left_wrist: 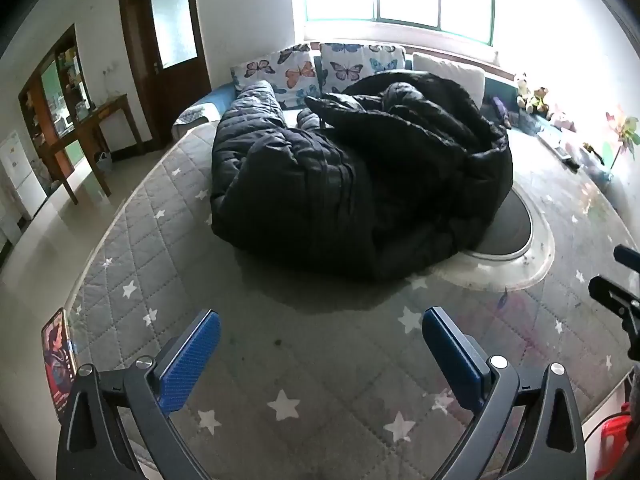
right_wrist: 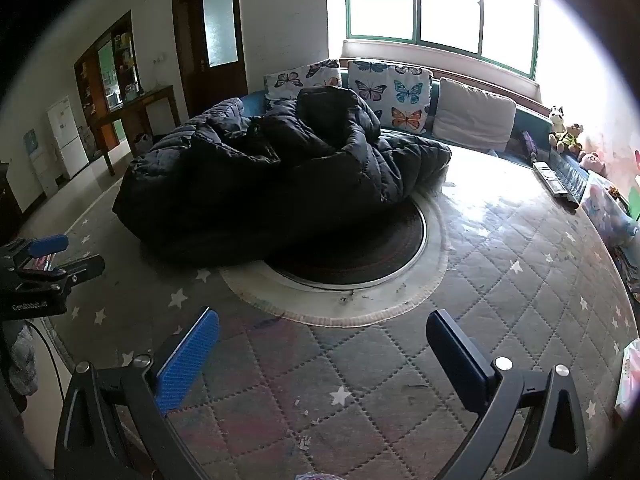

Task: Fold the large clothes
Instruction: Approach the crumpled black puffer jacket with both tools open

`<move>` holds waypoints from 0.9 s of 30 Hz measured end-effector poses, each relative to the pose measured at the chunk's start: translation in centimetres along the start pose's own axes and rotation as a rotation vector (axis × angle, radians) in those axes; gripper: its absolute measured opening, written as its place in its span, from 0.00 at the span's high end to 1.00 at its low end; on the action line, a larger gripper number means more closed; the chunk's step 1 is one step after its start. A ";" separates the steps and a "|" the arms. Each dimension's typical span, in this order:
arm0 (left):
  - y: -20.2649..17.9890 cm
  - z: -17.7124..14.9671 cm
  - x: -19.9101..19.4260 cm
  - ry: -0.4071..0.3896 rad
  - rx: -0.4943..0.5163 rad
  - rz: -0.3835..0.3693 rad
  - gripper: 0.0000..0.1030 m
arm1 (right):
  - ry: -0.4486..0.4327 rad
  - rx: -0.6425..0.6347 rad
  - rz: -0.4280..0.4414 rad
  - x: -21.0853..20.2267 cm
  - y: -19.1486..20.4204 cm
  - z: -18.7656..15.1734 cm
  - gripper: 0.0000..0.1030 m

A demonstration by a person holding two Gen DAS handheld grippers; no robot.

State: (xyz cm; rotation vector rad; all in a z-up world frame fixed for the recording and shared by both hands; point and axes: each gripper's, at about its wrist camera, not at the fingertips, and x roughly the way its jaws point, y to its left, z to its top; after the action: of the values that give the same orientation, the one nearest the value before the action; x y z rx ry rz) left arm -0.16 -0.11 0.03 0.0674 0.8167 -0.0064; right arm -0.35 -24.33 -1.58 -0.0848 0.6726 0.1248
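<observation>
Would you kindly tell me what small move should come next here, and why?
Probably bring both open grippers, left and right, forward to the near edge of the black padded coat, since it lies bunched in a heap on the starred mat and neither gripper holds anything.

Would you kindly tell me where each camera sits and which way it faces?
Left wrist: on the left tool, facing the black coat heaped on the star quilt; its open fingers show, the right tool at the edge.
Right wrist: on the right tool, left tool alongside.
Shared: coat, butterfly pillows, window.
</observation>
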 end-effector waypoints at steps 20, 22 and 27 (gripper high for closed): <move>-1.1 -0.1 0.4 0.043 0.022 -0.052 0.00 | -0.006 0.003 0.004 0.0 0.1 0.0 0.00; -1.1 -0.1 0.6 0.049 0.024 -0.058 0.00 | -0.005 0.004 0.004 0.0 0.1 0.0 0.00; -1.5 -0.2 0.8 0.053 0.034 -0.064 0.00 | -0.004 0.005 0.006 0.0 0.2 0.0 0.00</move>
State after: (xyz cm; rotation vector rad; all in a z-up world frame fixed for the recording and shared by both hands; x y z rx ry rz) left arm 0.19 -1.59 -0.73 0.0741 0.8712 -0.0796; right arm -0.35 -24.12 -1.59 -0.0776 0.6693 0.1289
